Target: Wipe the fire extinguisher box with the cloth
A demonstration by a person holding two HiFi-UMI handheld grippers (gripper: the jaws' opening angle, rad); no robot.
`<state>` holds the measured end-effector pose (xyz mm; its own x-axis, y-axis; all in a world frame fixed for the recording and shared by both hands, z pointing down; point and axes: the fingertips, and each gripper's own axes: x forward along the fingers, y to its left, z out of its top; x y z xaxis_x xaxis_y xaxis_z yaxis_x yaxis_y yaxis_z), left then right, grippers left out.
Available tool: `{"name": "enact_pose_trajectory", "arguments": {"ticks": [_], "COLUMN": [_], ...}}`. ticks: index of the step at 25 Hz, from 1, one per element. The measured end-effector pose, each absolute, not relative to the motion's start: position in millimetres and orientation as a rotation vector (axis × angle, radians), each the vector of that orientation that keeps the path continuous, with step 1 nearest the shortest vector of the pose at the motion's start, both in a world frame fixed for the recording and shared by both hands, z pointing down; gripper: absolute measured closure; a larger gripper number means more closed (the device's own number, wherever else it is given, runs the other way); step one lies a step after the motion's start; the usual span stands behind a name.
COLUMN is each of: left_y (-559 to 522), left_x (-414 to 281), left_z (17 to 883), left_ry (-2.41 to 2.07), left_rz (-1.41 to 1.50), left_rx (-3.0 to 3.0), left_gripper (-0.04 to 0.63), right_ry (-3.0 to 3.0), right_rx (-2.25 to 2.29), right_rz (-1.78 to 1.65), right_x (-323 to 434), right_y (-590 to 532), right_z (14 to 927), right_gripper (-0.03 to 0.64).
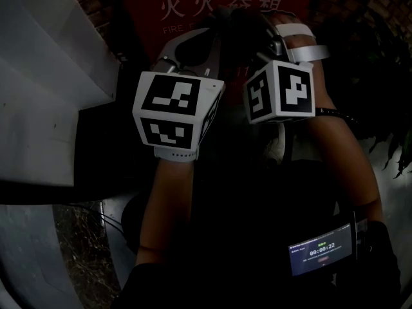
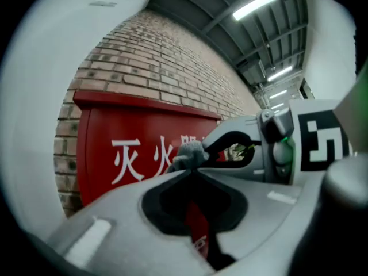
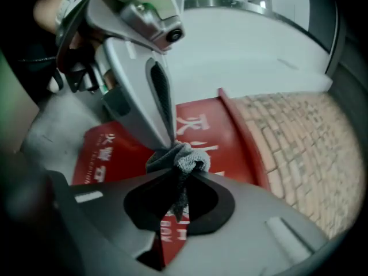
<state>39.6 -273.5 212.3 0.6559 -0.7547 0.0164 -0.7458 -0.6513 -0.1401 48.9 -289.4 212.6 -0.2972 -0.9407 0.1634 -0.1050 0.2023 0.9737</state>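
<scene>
The right gripper [image 3: 183, 174] is closed on a bunched fold of the grey cloth [image 3: 185, 157]. The left gripper [image 2: 192, 167] appears to pinch the same wad from the opposite side (the head view is too dark to confirm). Both are held just in front of the red fire extinguisher box [image 2: 109, 154], set against a brick wall [image 2: 155, 68]. The cloth is soft, light and limp. Grip a thick fold, not an edge, or it may slip out under wiping pressure.

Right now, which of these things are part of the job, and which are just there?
In the job: red box, grey cloth, left gripper and right gripper, both pinching the cloth.
Just there: brick wall, plant, timer screen, ceiling lights.
</scene>
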Motion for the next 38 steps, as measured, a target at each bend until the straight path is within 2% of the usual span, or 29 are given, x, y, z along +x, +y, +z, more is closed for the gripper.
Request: {"name": "enact_pose_trajectory", "arguments": {"ticks": [7, 11, 38], "left_y": [-277.2, -280.6, -294.5], "left_x": [48.1, 42.0, 19.7], "left_z": [152.3, 136.1, 298.0], "left_ry": [1.260, 1.277, 1.461], "left_rz": [0.017, 0.046, -0.122], "left_rx": [-2.703, -2.671, -2.756], "left_gripper": [0.592, 0.592, 0.592], "right_ry": [-1.518, -1.488, -1.690], "right_rx": [1.126, 1.153, 1.099], "right_rz": [-1.363, -1.373, -1.149], "right_x": [52.6, 56.8, 52.5], "right_y": [-295.6, -305.6, -315.6], "right_z": [132.6, 120.3, 313.2], "right_gripper": [0.583, 0.583, 0.583]}}
